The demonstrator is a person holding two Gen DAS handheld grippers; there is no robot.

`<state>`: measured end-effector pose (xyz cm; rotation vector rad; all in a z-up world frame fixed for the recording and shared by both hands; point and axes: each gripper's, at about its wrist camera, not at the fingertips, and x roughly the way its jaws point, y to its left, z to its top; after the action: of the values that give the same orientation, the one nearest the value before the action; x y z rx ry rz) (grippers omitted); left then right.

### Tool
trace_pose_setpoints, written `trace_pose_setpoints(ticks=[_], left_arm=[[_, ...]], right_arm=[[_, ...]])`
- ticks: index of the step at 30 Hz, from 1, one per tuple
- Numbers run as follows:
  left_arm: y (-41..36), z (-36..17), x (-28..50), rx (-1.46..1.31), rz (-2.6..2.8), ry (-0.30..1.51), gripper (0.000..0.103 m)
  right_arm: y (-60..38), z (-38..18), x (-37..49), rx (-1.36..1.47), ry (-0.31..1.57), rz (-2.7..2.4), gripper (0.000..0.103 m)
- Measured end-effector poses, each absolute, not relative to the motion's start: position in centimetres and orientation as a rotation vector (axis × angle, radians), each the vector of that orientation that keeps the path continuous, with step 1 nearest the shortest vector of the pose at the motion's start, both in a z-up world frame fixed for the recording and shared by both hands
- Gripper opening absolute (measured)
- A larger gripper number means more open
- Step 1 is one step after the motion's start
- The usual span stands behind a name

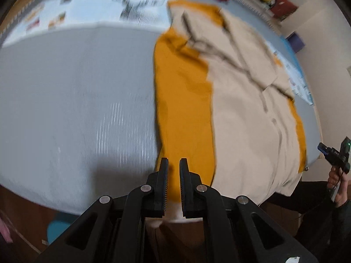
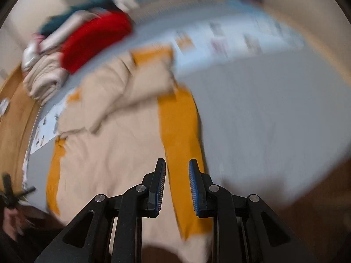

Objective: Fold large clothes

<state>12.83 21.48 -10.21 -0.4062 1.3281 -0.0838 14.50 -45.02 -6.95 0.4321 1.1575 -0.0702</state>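
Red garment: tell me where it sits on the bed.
The red garment lies at the far end of the grey bed, upper left in the right wrist view, against the pile of folded clothes and just beyond the beige-and-mustard garment.

A beige garment (image 1: 245, 114) with mustard-orange panels lies on a grey sheet (image 1: 76, 92) bordered by pale blue fabric (image 1: 92, 8) printed with small multicoloured pictures. A red bundle (image 2: 94, 41) sits beside cream (image 2: 43, 79) and teal (image 2: 65, 22) folded clothes.
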Motion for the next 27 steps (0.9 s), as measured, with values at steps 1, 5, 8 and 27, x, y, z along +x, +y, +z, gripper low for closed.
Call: trace_pose_setpoints(ticks=[1, 5, 8, 27], left_arm=[[21.4, -10.6, 12.9, -0.415, -0.078, 1.349, 0.008], [21.3, -11.7, 13.3, -0.462, -0.053, 1.394, 0.025], [21.7, -12.2, 13.5, -0.473, -0.02, 1.414, 0.037], [18.9, -15.6, 13.7, -0.34, -0.071, 1.575, 0.024]], right_arm=[[-45.3, -7.7, 14.4, 0.448, 1.18, -0.082, 0.023], [-45.6, -10.4, 14.2, 0.358, 1.298, -0.133, 0.024], [-46.2, -12.2, 13.7, 0.357, 1.377, -0.154, 0.028], [-44.2, -16.3, 12.7, 0.191, 1.557, -0.101, 0.013]])
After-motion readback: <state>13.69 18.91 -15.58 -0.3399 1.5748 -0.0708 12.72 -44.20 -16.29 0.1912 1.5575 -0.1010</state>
